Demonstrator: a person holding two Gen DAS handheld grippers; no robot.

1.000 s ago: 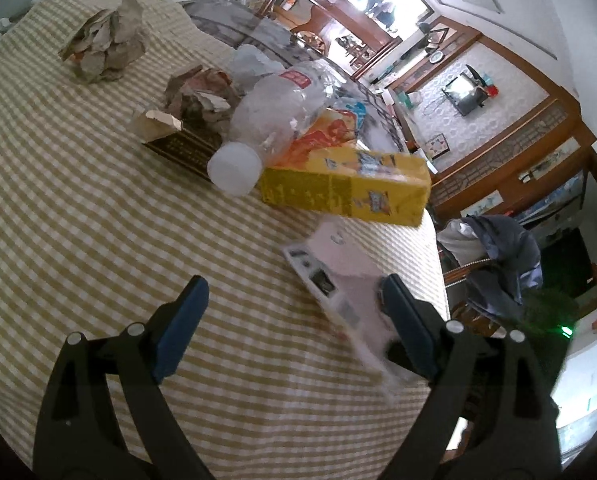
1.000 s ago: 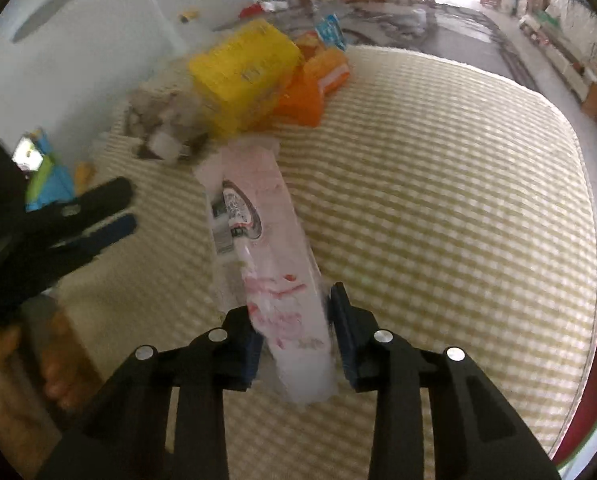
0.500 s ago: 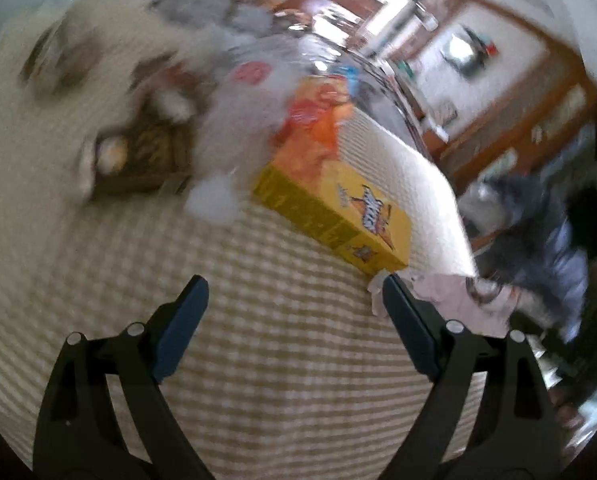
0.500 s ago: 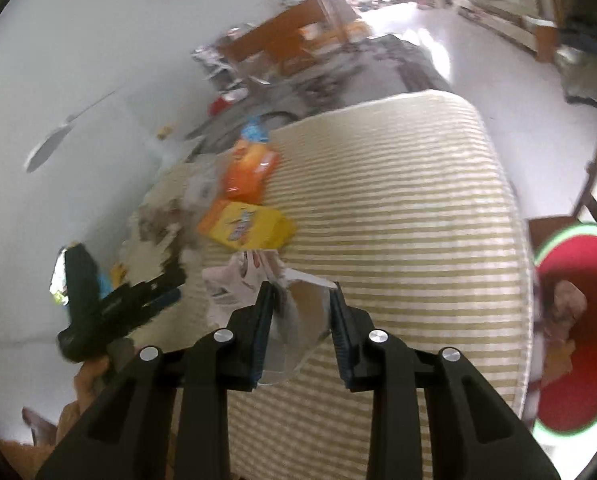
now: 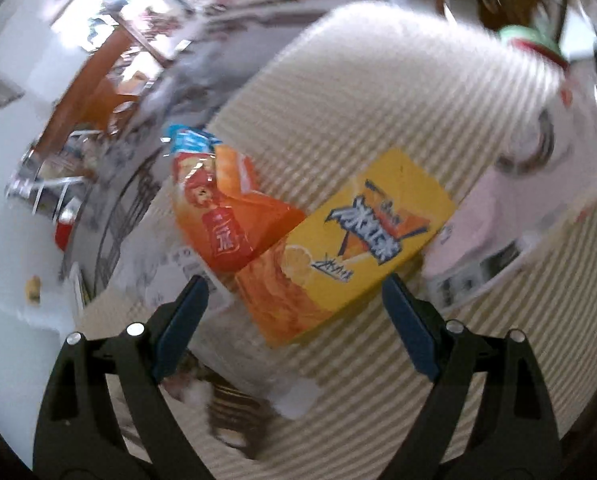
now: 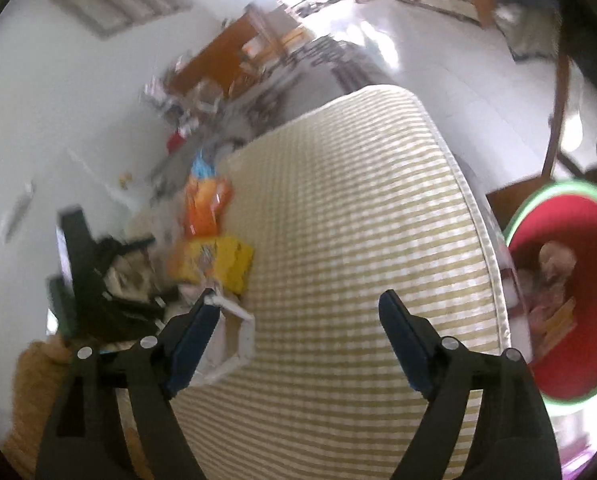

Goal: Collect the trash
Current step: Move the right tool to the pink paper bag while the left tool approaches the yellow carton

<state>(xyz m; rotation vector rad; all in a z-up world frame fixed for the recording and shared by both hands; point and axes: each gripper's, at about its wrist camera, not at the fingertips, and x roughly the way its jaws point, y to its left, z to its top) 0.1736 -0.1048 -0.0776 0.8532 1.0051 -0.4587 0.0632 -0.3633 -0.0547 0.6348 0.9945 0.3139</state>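
A yellow carton (image 5: pixel 346 248) lies on the checked tablecloth (image 5: pixel 378 100), with an orange snack bag (image 5: pixel 226 208) beside it. My left gripper (image 5: pixel 294 320) is open right above the carton's near end. A pale pink wrapper (image 5: pixel 498 216) lies to the carton's right. My right gripper (image 6: pixel 298 336) is open and holds nothing; the white wrapper (image 6: pixel 230 340) lies on the cloth by its left finger. The yellow carton (image 6: pixel 218 258) and the orange bag (image 6: pixel 206 208) show at the left. A red bin with a green rim (image 6: pixel 558 280) holds some trash, beside the table on the right.
A clear plastic bottle (image 5: pixel 266 368) and dark crumpled trash (image 5: pixel 234 412) lie under my left gripper, blurred. The left gripper shows as a black shape in the right wrist view (image 6: pixel 90 280). The table edge (image 6: pixel 482 240) runs next to the bin.
My right gripper has opened and let go of the pink and white wrapper, which now lies on the cloth. My left gripper has swung over the yellow carton.
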